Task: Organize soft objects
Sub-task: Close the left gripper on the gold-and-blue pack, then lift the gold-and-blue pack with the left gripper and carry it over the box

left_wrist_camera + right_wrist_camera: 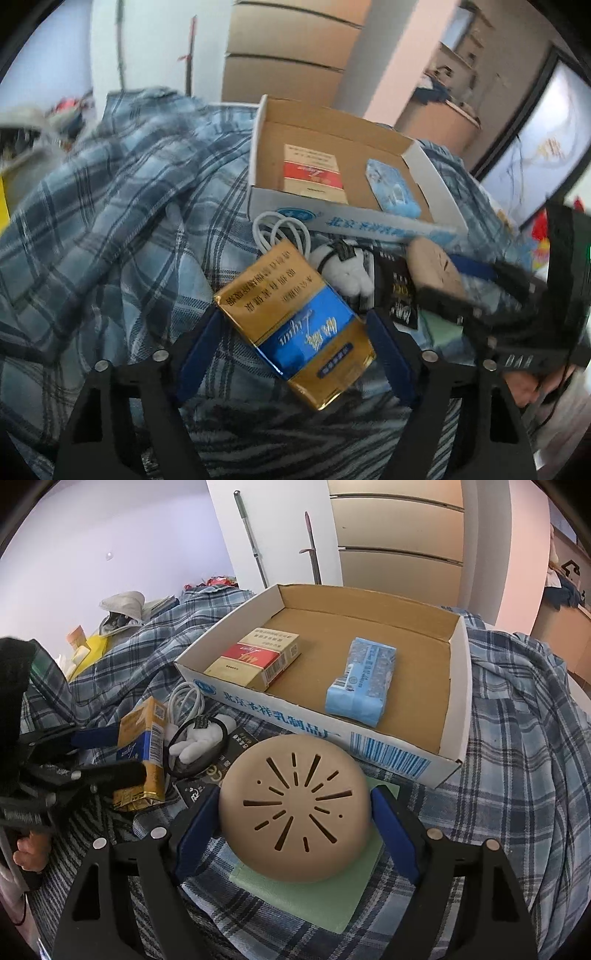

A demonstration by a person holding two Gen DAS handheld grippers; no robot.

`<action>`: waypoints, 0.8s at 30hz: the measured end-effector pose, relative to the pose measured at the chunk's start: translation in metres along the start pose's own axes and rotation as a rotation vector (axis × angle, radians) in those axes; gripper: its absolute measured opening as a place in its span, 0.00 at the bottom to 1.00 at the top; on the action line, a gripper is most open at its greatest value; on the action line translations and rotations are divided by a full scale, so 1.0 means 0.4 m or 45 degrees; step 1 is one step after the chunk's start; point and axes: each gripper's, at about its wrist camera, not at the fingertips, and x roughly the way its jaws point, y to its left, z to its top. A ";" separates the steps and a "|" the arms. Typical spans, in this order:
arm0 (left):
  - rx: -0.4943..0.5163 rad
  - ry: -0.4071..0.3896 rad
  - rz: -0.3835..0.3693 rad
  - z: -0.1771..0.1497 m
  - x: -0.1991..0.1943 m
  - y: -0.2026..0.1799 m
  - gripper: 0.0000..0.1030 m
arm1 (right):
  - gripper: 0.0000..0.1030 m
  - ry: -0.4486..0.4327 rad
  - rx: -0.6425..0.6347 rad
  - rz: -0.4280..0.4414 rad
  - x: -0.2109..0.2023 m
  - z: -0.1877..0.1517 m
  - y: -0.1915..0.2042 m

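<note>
In the left wrist view a gold and blue pack (295,321) lies slantwise between the blue pads of my left gripper (293,314), and both pads touch its edges. The right wrist view shows that left gripper (129,753) holding the pack (142,746) on edge. My right gripper (295,797) is shut on a tan round dome with slits (295,812), over a green sheet (314,897). Behind stands an open cardboard tray (295,716) with a red and gold pack (255,657) and a light blue tissue pack (360,681) inside.
A blue plaid cloth (517,738) covers the whole surface in folds. Between the grippers lie a white coiled cable (186,701), a white plush toy with a black band (201,738) and a black packet (210,779). Cabinets and a wall stand behind the tray.
</note>
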 end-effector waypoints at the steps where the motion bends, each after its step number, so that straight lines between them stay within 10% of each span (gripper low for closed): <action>1: -0.027 0.010 -0.011 0.008 0.003 0.004 0.75 | 0.78 0.000 -0.002 0.005 -0.001 0.000 0.000; 15: 0.060 0.032 0.073 0.041 0.051 -0.062 0.74 | 0.78 -0.002 -0.040 0.011 0.002 -0.003 0.018; 24: 0.198 -0.182 0.080 0.000 -0.010 -0.087 0.55 | 0.77 0.003 -0.047 0.031 0.001 -0.006 0.019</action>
